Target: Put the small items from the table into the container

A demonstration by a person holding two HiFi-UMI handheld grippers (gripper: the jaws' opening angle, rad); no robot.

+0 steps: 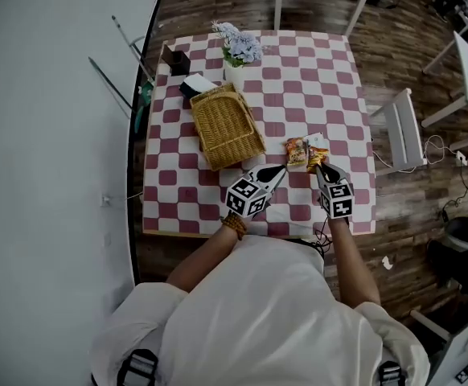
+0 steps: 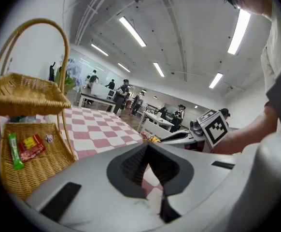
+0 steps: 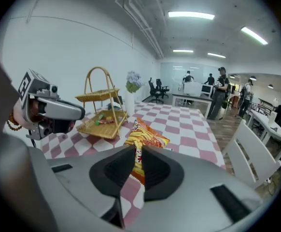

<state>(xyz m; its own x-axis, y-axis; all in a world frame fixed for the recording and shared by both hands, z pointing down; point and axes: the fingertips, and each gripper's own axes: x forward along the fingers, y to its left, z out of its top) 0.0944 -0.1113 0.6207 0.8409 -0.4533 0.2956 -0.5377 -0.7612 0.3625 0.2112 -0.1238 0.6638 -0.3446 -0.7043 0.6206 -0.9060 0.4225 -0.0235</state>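
A person seen from above stands at the lower edge of a surface [image 1: 298, 79] covered in a red and white checked cloth, with a gripper in each hand.

The right tongs [image 1: 321, 167], lower right of centre in the head view, are clenched on one edge of an orange and yellow snack packet [image 1: 302, 151]. In the right gripper view the packet [image 3: 143, 137] stands up from between the pads, which pinch only its near edge. Whether it is fully clear of the cloth cannot be told.

The left tongs [image 1: 284, 169], just left of the packet, are closed tip to tip with nothing between them.

The wicker basket [image 1: 226, 125] sits left of centre, up and to the left of the packet and well apart from it. The gripper views show two trays under a tall arched handle. The lower tray already holds small packets [image 2: 27, 149], one green and some red. A vase of flowers [image 1: 236, 55] stands just beyond the basket.

To do this step well, the thin, slippery packet likely needs a firm, steady pinch, since an edge grip may let it swing or slide out. It should be carried high enough to clear the basket rim and brought in from the open side, away from the handle and upper tray. The pinch should be let go only once the packet is over a tray. The left tongs should stay out of its path.
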